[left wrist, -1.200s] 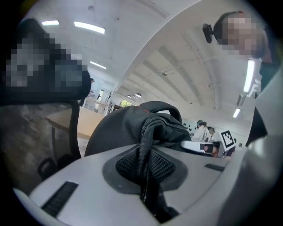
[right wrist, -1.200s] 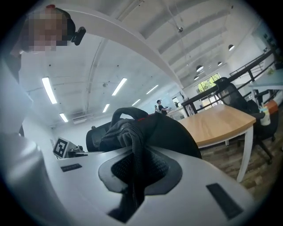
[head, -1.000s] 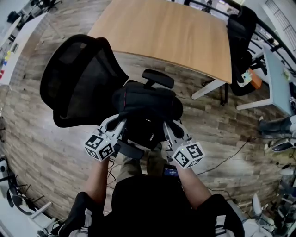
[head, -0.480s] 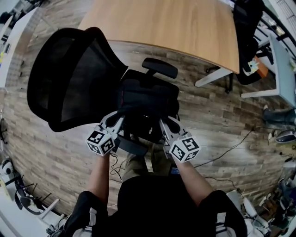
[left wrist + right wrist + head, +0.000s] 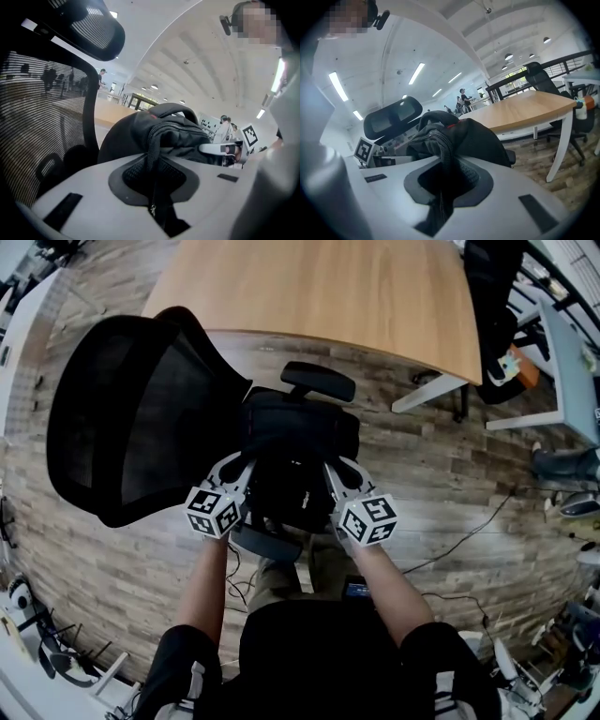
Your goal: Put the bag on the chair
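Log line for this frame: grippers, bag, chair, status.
left gripper: shut on bag | right gripper: shut on bag | bag: over chair seat | seat contact: cannot tell | release: not yet done

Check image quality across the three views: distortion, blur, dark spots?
Head view: strong fisheye, the light wooden table edge bows; sharp. Left gripper view: black fabric bag sharp, near jaws soft, black mesh chair backlit, corners vignetted. Right gripper view: same vignette, bright ceiling strip lights.
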The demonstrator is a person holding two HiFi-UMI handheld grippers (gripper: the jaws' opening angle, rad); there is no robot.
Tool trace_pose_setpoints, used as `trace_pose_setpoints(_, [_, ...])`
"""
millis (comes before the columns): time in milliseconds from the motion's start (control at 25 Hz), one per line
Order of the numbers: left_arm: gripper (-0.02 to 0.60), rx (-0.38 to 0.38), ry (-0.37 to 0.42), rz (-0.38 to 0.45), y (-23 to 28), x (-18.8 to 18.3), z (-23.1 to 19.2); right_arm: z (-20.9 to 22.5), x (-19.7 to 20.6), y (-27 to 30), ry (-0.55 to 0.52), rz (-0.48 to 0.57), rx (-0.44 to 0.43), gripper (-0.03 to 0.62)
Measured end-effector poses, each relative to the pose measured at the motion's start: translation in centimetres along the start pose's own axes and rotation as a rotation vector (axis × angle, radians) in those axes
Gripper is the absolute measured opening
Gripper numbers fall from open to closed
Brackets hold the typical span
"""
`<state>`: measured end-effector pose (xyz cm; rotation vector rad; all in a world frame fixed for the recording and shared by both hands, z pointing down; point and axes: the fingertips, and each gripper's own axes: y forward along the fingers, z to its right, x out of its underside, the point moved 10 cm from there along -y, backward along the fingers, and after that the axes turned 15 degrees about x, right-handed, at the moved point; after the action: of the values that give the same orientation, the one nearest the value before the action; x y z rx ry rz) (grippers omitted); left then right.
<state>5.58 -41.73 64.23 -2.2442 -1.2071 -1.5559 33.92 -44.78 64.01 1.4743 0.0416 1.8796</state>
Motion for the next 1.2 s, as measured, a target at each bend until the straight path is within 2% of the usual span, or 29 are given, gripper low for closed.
trace_pose_setpoints(360, [0.054, -0.051, 0.021, -0.072, 4.1, -1.6, -2.9, 2.3, -1.1, 5.0, -0.063, 0.023, 0.109, 0.04])
trace_pose_setpoints(720, [0.061, -0.09, -0.009, -0.105, 8.3, -2.9, -6.7, 4.4, -2.4, 10.1, -0.081, -0.001, 0.185, 0.041])
trace_pose_setpoints(1000, [0.069, -0.11, -0.071, -0.124, 11.4, -3.8, -9.3, 6.4, -3.1, 13.8, -0.098, -0.032, 0.229, 0.044])
trace_pose_setpoints(1200, [0.072, -0.119, -0.071, -0.134, 12.3, -3.9, -10.0, 6.9, -3.5, 14.4, -0.089, -0.06, 0.225, 0.053])
